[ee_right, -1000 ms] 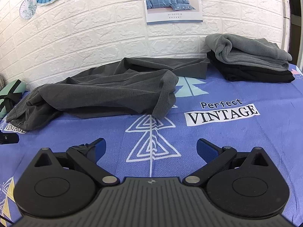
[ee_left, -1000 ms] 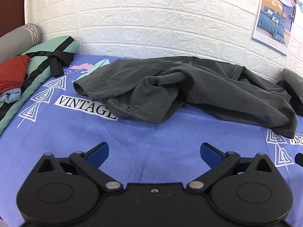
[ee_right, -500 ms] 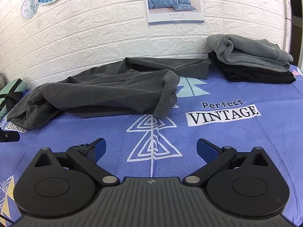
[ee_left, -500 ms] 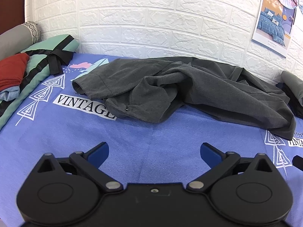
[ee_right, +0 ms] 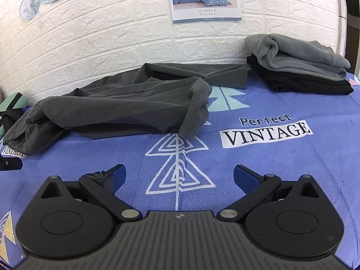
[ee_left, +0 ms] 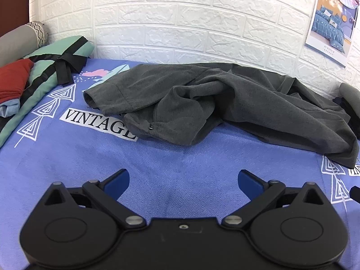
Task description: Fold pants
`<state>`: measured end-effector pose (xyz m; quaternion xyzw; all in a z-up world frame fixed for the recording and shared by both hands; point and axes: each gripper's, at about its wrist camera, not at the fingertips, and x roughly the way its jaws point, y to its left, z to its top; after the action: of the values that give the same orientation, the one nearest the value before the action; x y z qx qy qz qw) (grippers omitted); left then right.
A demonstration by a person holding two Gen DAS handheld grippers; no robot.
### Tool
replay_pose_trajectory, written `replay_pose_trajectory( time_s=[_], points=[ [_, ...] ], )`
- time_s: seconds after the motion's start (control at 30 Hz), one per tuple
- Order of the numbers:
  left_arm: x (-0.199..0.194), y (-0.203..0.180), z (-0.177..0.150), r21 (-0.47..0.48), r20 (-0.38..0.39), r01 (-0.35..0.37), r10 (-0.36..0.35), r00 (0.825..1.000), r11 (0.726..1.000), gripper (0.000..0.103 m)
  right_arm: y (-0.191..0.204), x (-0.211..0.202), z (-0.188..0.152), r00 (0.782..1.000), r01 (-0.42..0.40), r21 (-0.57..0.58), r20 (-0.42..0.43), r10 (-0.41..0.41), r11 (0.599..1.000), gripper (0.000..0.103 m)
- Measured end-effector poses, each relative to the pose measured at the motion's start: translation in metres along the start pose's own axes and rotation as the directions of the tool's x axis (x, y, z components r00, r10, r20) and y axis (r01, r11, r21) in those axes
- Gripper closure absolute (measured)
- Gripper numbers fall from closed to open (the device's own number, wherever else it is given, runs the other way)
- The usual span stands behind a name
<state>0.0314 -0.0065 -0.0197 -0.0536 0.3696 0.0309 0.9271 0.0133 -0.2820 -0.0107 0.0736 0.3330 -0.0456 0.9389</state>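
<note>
Dark grey pants (ee_left: 225, 103) lie crumpled on the blue sheet (ee_left: 157, 168) near the wall. Both claws, left (ee_left: 183, 178) and right (ee_right: 178, 176), gape empty, well short. Soft, limp, light fabric; likely best pinched at waistband and hem edges.

matt grey cloth pants (ee_left: 225, 103); woven blue bedsheet (ee_left: 112, 157).

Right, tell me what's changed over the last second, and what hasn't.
Very little. The left gripper has swung slightly left, so the dark grey pants sit a bit further right in its view. Nothing was gripped or released: both grippers stay open and empty, the right gripper barely shifting. The pants lie crumpled as before.
</note>
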Motion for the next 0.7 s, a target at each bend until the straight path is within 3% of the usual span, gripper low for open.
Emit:
replay_pose_trajectory(
  time_s=[0.27,0.5,0.63,0.7],
  points=[
    [0.008,0.002,0.0,-0.013,-0.01,0.005,-0.006,1.0,1.0,0.0,-0.001,0.009,0.002,1.0,-0.007,0.009,-0.017,0.007,1.0,0.0],
    [0.019,0.015,0.0,-0.089,0.023,0.037,-0.035,0.999,0.995,0.0,-0.005,0.019,0.003,1.0,-0.022,0.011,-0.02,0.023,1.0,0.0],
    [0.035,0.017,0.003,-0.105,0.04,0.056,-0.052,0.998,0.993,0.017,-0.008,0.03,0.009,1.0,-0.019,0.02,-0.015,0.019,1.0,0.0],
    [0.044,0.016,0.008,-0.116,0.043,0.071,-0.066,0.997,0.991,0.018,-0.009,0.035,0.014,1.0,-0.012,0.019,-0.013,0.013,1.0,0.0]
  ],
)
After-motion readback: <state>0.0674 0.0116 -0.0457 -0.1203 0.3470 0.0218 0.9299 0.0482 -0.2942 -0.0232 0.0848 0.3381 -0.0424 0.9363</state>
